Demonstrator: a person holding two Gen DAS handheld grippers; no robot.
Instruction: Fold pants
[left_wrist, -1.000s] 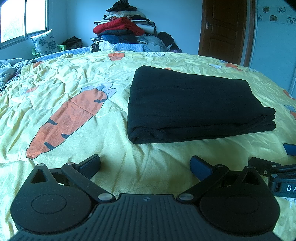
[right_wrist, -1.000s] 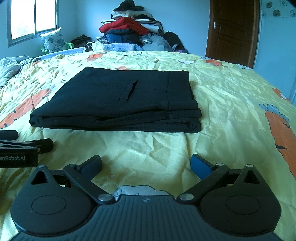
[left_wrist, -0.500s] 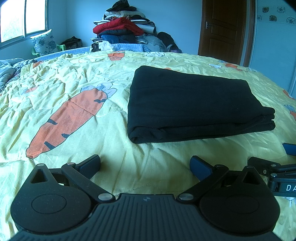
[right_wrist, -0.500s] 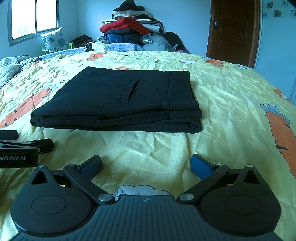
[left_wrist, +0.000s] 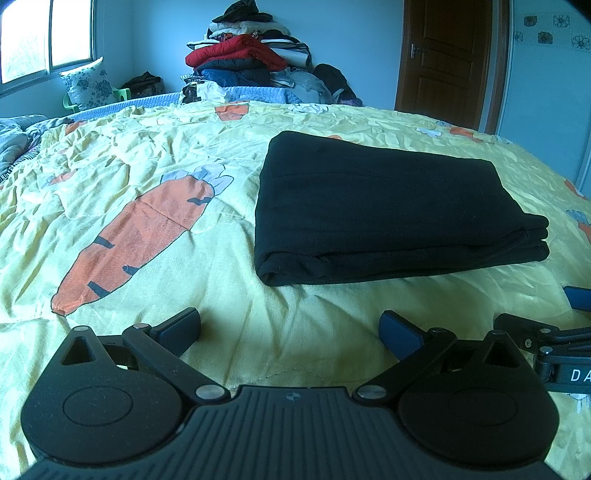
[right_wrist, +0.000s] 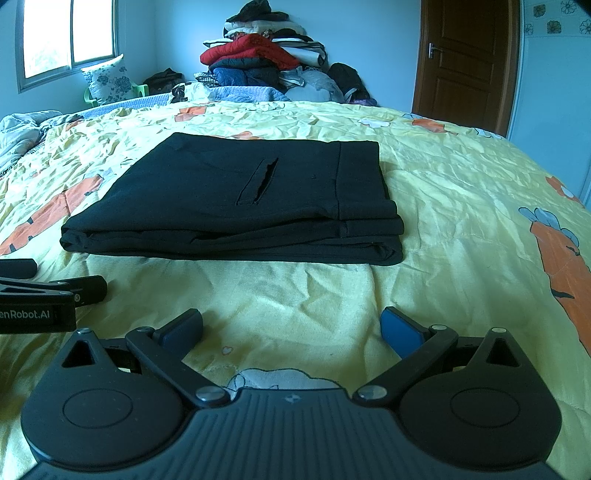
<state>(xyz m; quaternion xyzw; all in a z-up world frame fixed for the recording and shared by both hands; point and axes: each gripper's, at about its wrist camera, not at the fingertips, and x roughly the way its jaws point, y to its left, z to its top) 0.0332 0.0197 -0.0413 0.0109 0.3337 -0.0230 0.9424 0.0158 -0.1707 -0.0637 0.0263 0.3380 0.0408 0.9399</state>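
Black pants (left_wrist: 384, 206) lie folded in a flat rectangle on the yellow carrot-print bedspread (left_wrist: 147, 177). In the right wrist view the pants (right_wrist: 236, 206) show a pocket slit on top and stacked layers at the near edge. My left gripper (left_wrist: 290, 326) is open and empty, low over the bedspread, short of the pants' near edge. My right gripper (right_wrist: 291, 326) is open and empty, also short of the pants. Each gripper shows at the side of the other's view.
A pile of clothes (left_wrist: 243, 51) is stacked at the far side of the bed. A floral pillow (left_wrist: 88, 86) sits by the window at the far left. A brown door (left_wrist: 447, 59) is at the far right. Rumpled bedding (right_wrist: 26, 129) lies at the left.
Almost nothing has moved. Both grippers stay open and still; the right wrist view has drifted very slightly.
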